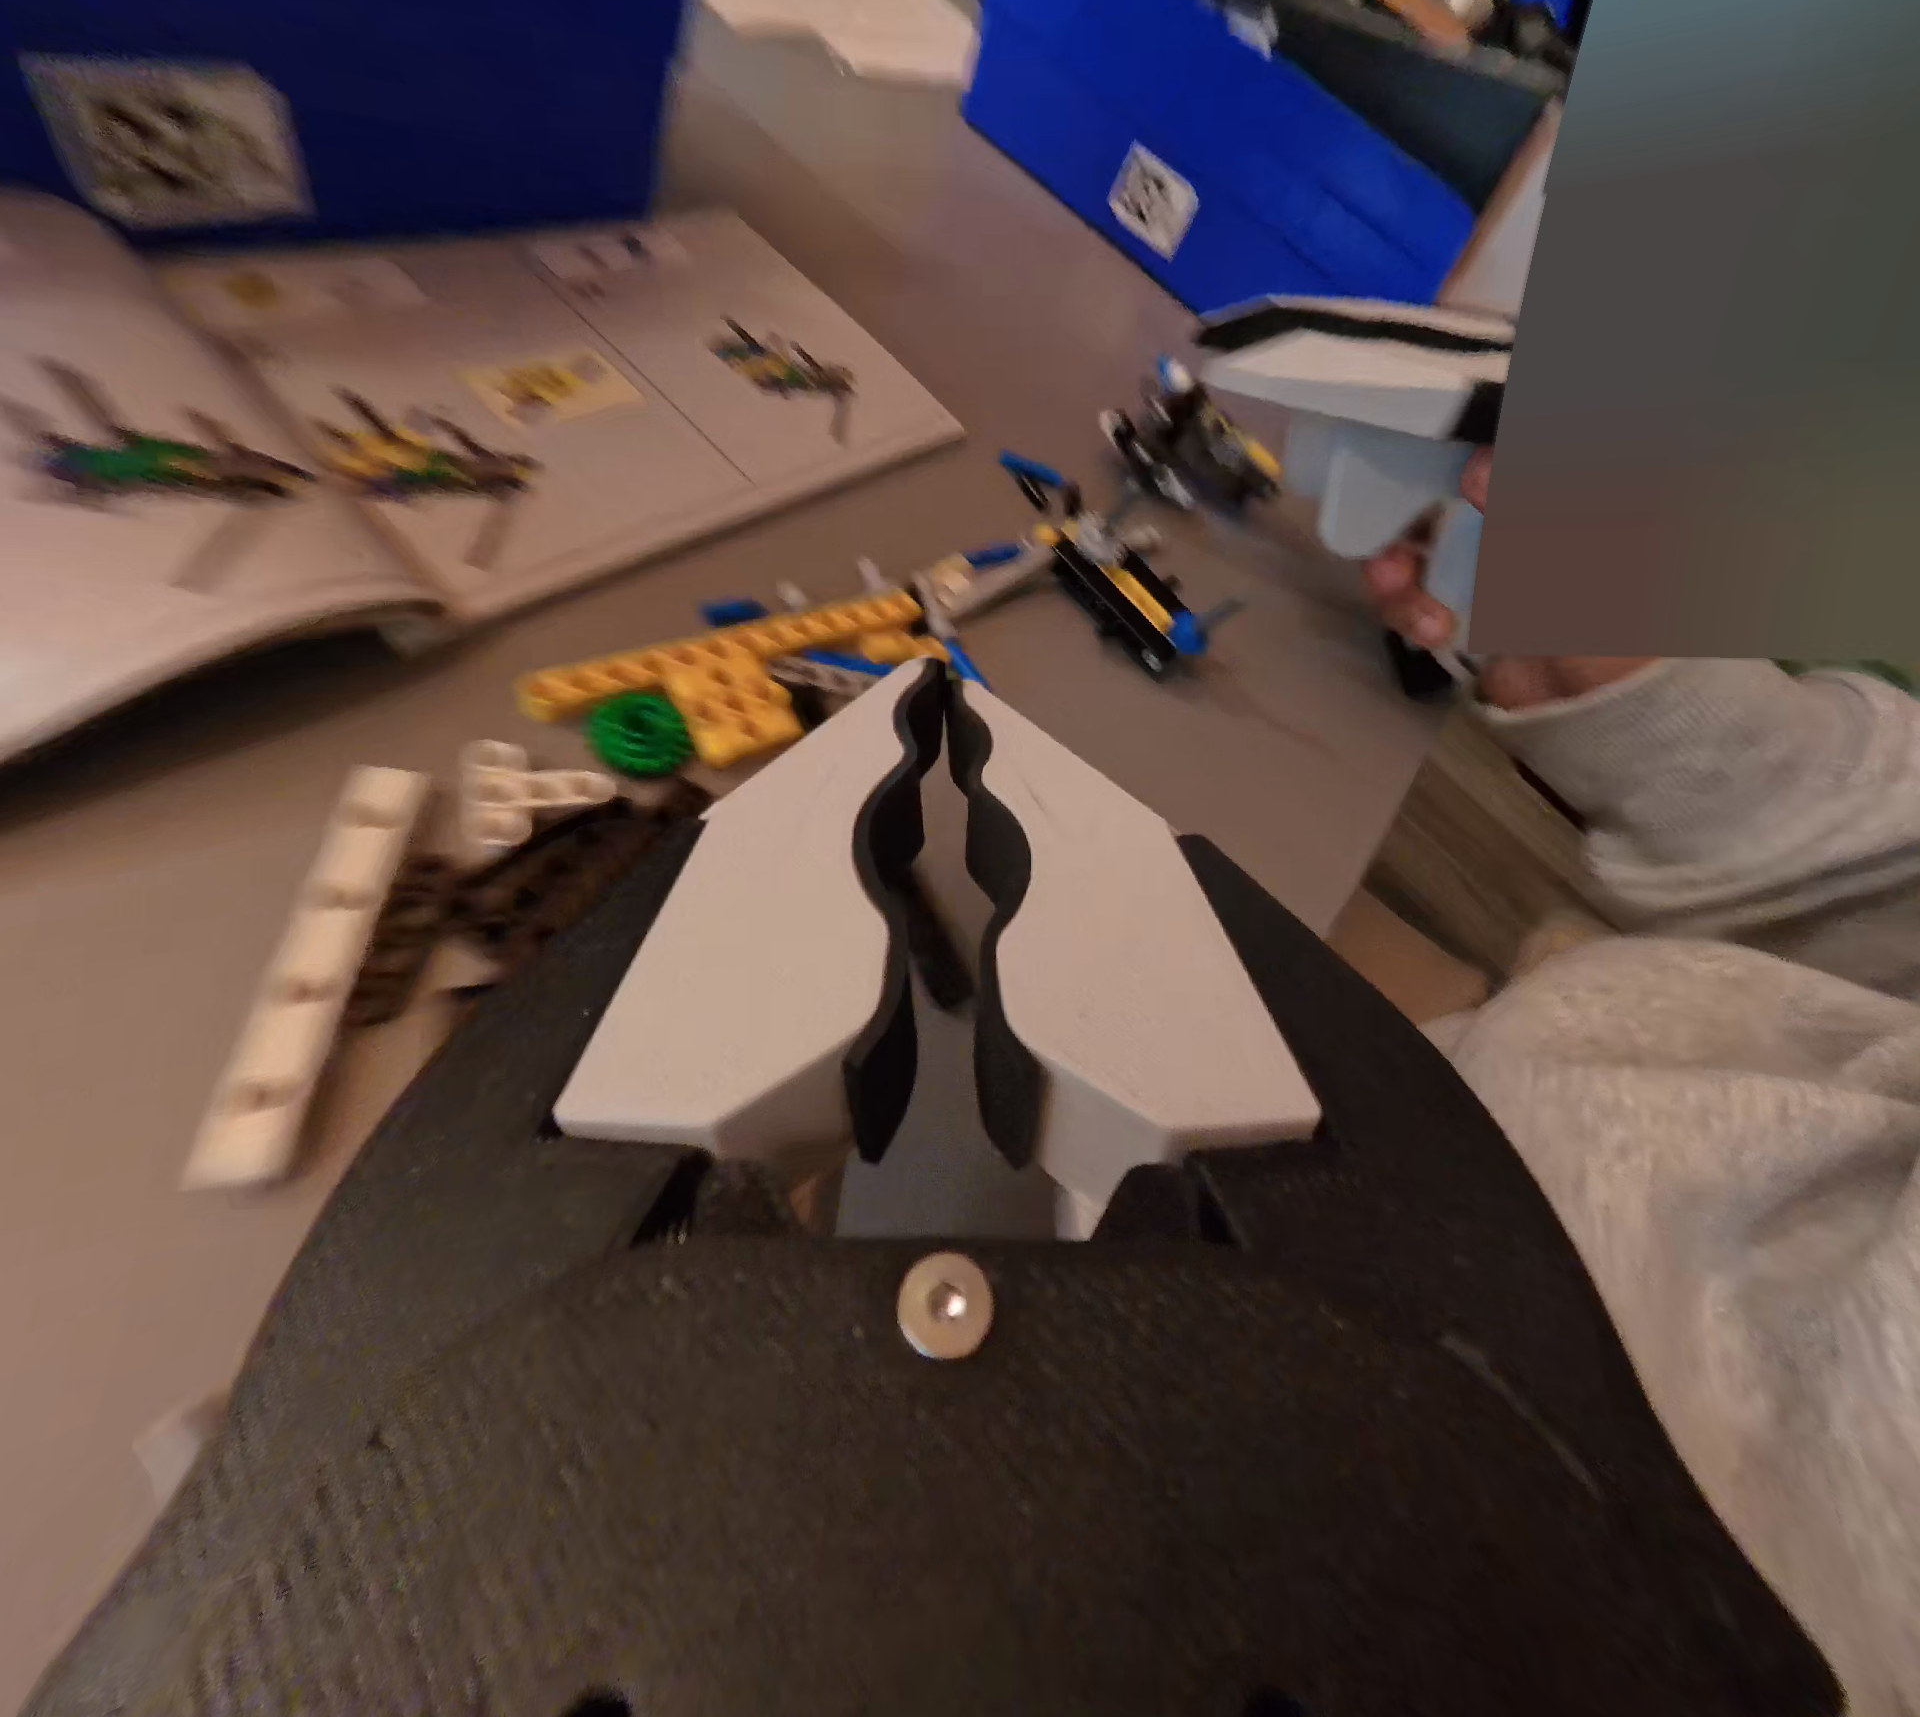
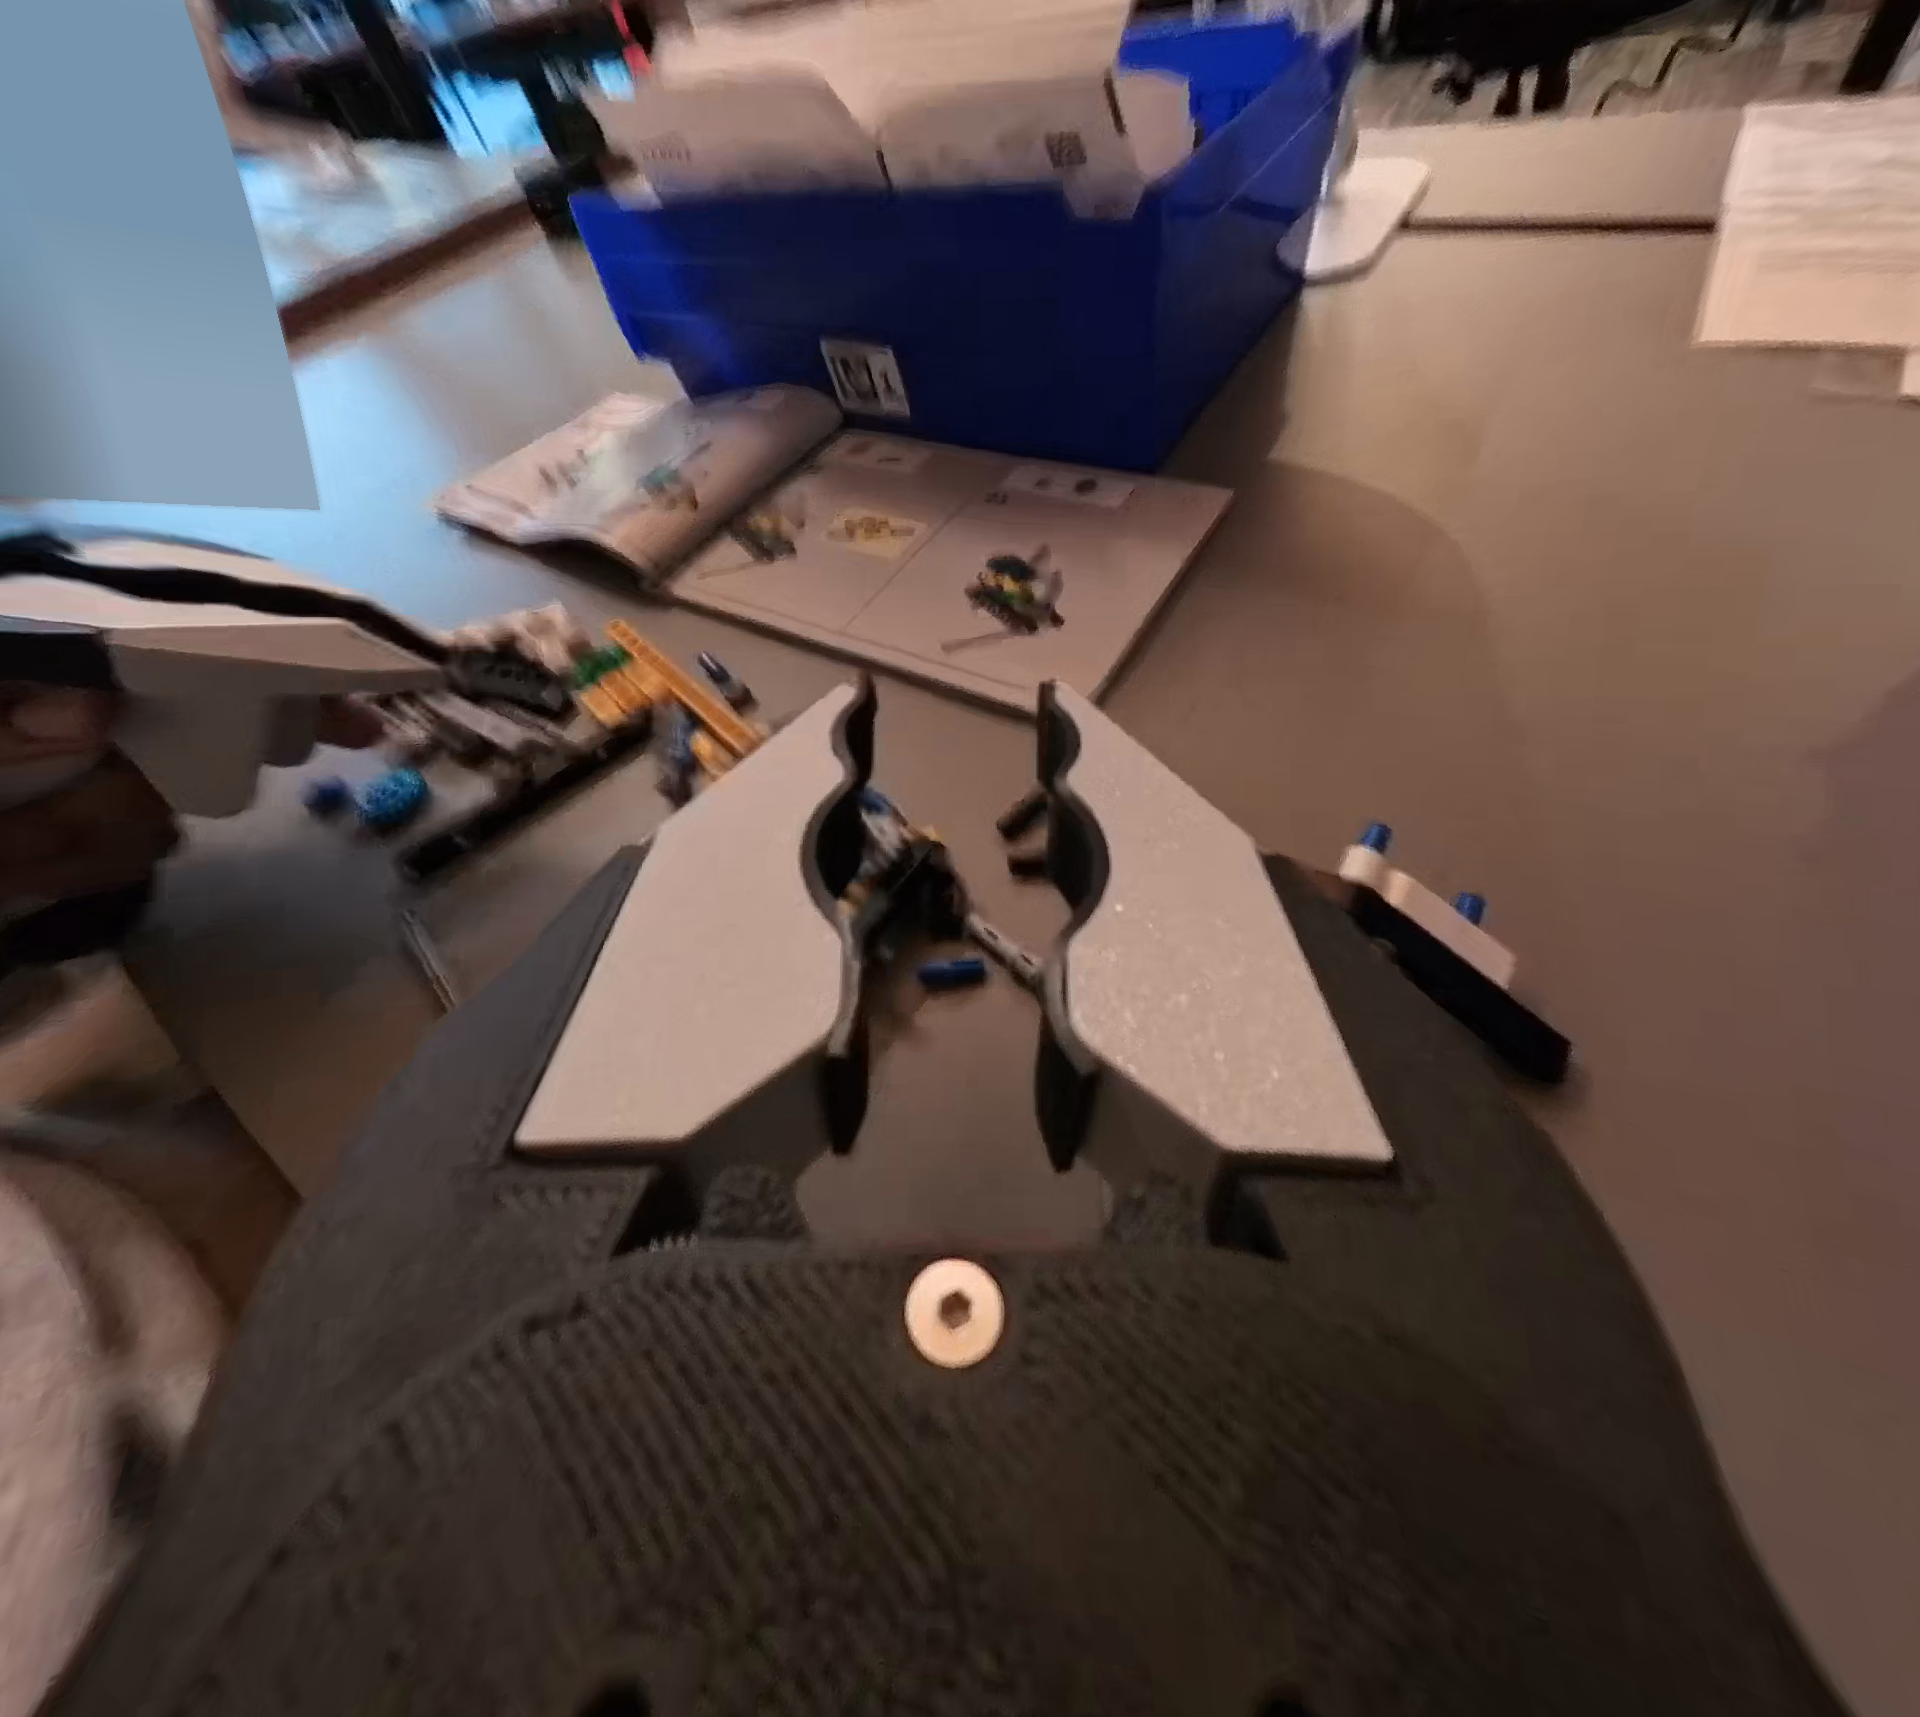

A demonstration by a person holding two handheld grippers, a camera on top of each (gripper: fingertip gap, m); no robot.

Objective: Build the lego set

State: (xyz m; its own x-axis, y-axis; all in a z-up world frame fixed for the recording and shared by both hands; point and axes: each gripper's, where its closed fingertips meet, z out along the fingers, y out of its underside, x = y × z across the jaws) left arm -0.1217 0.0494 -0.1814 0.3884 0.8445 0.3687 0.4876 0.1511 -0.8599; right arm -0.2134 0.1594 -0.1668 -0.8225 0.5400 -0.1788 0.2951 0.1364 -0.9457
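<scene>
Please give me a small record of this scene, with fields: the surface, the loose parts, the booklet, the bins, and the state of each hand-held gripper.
surface: grey table
loose parts: yellow beams, green gear, white beam
partial build: black, yellow and blue assembly, on the table
booklet: instruction booklet, open, flat, in front of a blue bin
second bin: blue bin, farther back
left hand-held gripper: shut, nothing visibly held
right hand-held gripper: open, over small parts

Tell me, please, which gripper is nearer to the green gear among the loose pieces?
Left. The left gripper has its jaws nearly closed just beside the green gear, over the yellow beams. The right gripper hovers open farther off, above a small assembly.
</scene>
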